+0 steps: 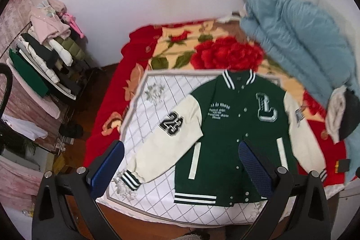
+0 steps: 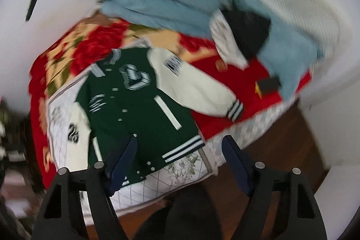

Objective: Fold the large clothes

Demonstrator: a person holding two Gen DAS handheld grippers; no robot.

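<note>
A green varsity jacket point(image 1: 234, 127) with cream sleeves, a white "L" patch and a "23" sleeve patch lies flat, front up, on a white quilted sheet point(image 1: 157, 93) on the bed. It also shows in the right wrist view point(image 2: 135, 109), blurred. Both sleeves are spread outward. My left gripper point(image 1: 180, 154) is open and empty above the jacket's lower left part. My right gripper point(image 2: 180, 150) is open and empty above the jacket's hem and the bed's near edge.
A red rose blanket point(image 1: 225, 53) covers the bed. A heap of light blue bedding point(image 1: 299, 37) with a dark and white garment point(image 1: 342, 120) lies at the right. A rack of stacked clothes point(image 1: 47, 53) stands at the left. A wooden floor point(image 2: 281, 150) lies below.
</note>
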